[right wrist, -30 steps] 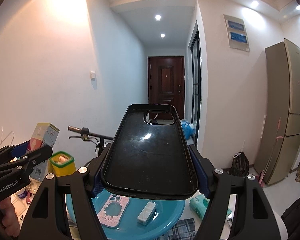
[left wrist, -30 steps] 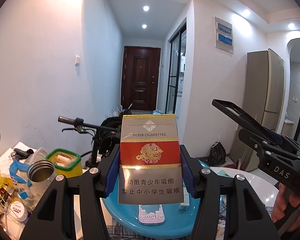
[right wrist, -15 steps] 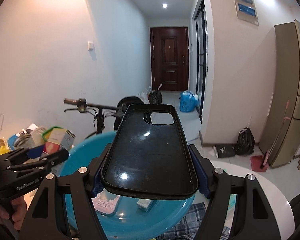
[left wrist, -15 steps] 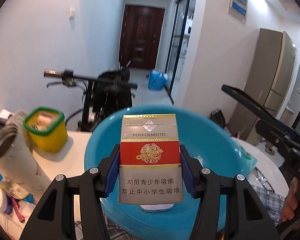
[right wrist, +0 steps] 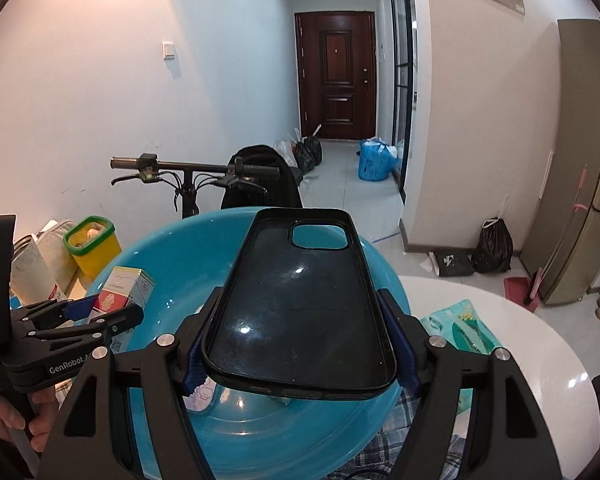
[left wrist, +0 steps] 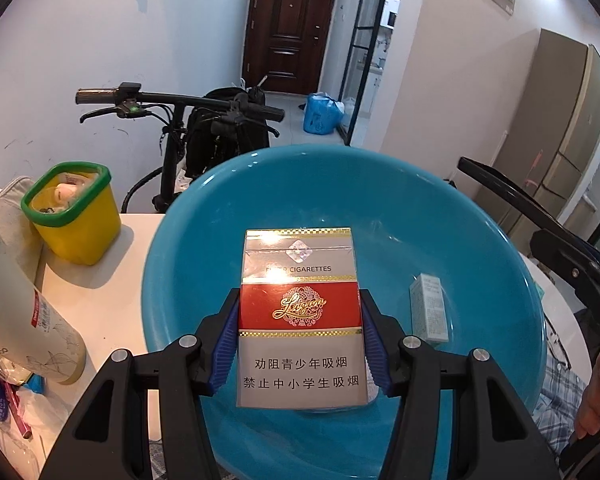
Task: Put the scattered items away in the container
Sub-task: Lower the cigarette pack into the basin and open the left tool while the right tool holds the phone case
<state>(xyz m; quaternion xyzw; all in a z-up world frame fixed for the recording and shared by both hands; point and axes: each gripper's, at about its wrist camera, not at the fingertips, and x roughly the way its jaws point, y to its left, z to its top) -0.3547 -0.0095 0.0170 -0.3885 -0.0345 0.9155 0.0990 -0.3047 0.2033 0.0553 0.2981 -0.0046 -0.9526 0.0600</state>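
My left gripper is shut on a silver and red cigarette pack, held upright over the blue basin. A small pale box lies inside the basin at the right. My right gripper is shut on a black phone case, held flat above the blue basin. Under that case a pink patterned phone case peeks out on the basin floor. The left gripper with its pack shows at the left of the right wrist view.
A yellow tub with a green rim and a pale bottle stand left of the basin on the white table. A green packet lies right of the basin. A bicycle stands behind the table.
Both grippers came down and tilted downward over the basin, which now fills the lower part of both views. Both grips are unchanged.
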